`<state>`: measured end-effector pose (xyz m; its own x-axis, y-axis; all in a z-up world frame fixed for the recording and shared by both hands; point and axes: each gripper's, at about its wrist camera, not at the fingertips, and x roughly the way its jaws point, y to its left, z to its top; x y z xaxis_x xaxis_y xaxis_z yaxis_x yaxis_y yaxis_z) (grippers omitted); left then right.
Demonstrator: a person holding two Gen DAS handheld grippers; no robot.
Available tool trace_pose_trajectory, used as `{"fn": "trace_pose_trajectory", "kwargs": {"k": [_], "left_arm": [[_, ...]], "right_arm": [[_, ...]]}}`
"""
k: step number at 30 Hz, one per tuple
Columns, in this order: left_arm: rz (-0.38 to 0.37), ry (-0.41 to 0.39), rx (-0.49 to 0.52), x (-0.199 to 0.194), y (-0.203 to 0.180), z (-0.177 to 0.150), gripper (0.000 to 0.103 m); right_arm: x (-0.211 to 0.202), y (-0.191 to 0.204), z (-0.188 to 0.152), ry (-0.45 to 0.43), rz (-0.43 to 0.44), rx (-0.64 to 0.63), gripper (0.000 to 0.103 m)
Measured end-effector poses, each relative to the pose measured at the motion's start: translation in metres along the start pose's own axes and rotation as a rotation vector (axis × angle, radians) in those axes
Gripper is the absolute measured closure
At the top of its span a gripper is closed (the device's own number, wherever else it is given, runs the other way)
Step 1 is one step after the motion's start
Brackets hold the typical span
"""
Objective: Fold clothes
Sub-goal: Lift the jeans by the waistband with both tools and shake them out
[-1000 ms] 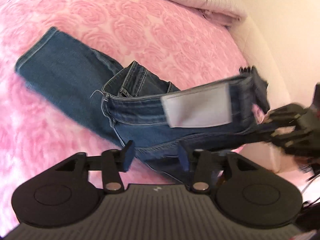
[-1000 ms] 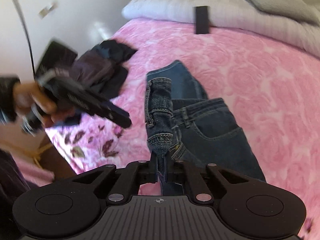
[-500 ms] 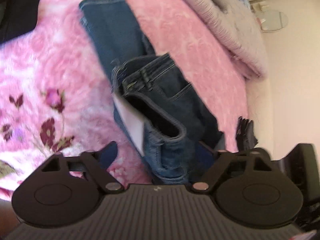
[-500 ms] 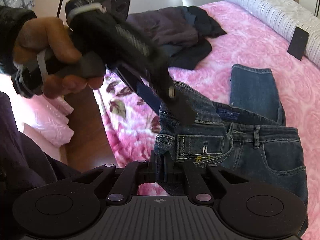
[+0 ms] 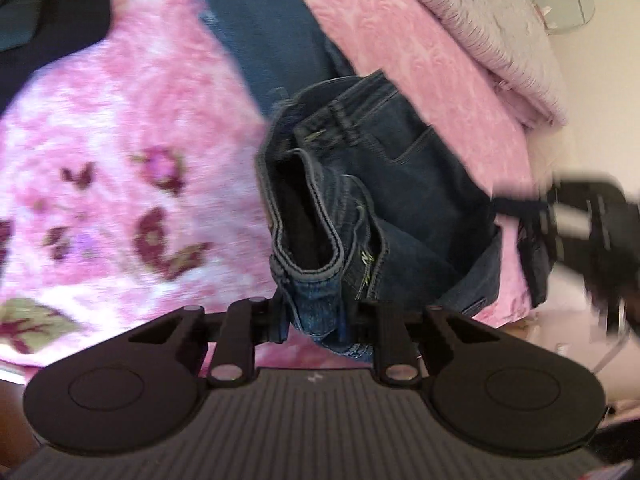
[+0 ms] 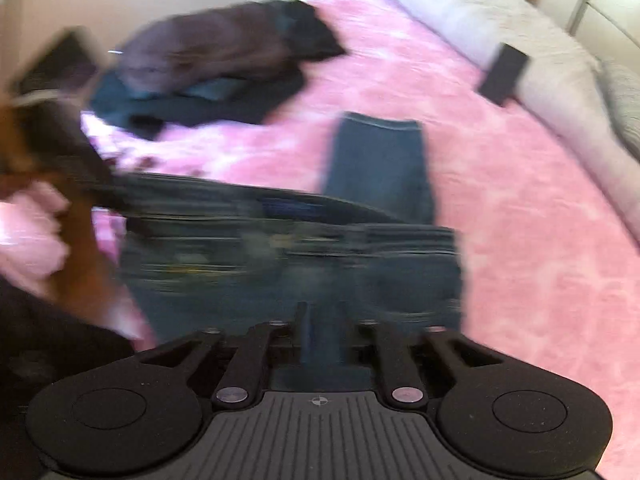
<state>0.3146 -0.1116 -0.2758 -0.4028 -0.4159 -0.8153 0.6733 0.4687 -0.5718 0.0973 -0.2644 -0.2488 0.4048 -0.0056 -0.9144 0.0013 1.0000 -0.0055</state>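
A pair of blue jeans (image 5: 404,184) lies on a pink bedspread (image 5: 120,128), waist end lifted toward me, one leg (image 6: 380,164) stretched flat behind. My left gripper (image 5: 320,316) is shut on the bunched waistband. My right gripper (image 6: 322,320) is shut on the other waist end of the jeans (image 6: 304,248), which stretch blurred between both grippers. The right gripper (image 5: 592,224) shows blurred at the right of the left wrist view; the left gripper (image 6: 60,132) shows at the left of the right wrist view.
A heap of dark clothes (image 6: 216,68) lies at the far left of the bed. Grey pillows and a folded quilt (image 6: 500,28) run along the head of the bed. A black flat object (image 6: 502,74) leans on them. The bed edge is near me.
My left gripper has closed on the waistband; it was open before. Both grippers have pulled apart, stretching the waist sideways. The right wrist view has gone blurred with motion.
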Motion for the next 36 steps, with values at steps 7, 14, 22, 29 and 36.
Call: {"fn": "trace_pose_trajectory", "kwargs": {"k": [7, 14, 22, 29, 36], "left_arm": [[0.050, 0.011, 0.039, -0.007, 0.019, -0.010, 0.085], [0.062, -0.009, 0.001, 0.000, 0.025, -0.021, 0.085], [0.053, -0.156, 0.098, -0.031, 0.000, 0.010, 0.089], [0.087, -0.368, 0.449, -0.105, -0.071, 0.125, 0.089], [0.095, -0.601, 0.926, -0.184, -0.221, 0.224, 0.090]], "right_arm": [[0.088, -0.073, 0.024, 0.047, -0.055, 0.112, 0.022], [0.159, -0.136, 0.040, 0.164, 0.117, 0.303, 0.023], [0.086, -0.140, 0.048, -0.004, 0.185, 0.364, 0.095], [-0.092, -0.127, 0.033, -0.314, -0.016, 0.529, 0.096], [-0.237, -0.082, -0.039, -0.659, -0.225, 0.902, 0.096]]}}
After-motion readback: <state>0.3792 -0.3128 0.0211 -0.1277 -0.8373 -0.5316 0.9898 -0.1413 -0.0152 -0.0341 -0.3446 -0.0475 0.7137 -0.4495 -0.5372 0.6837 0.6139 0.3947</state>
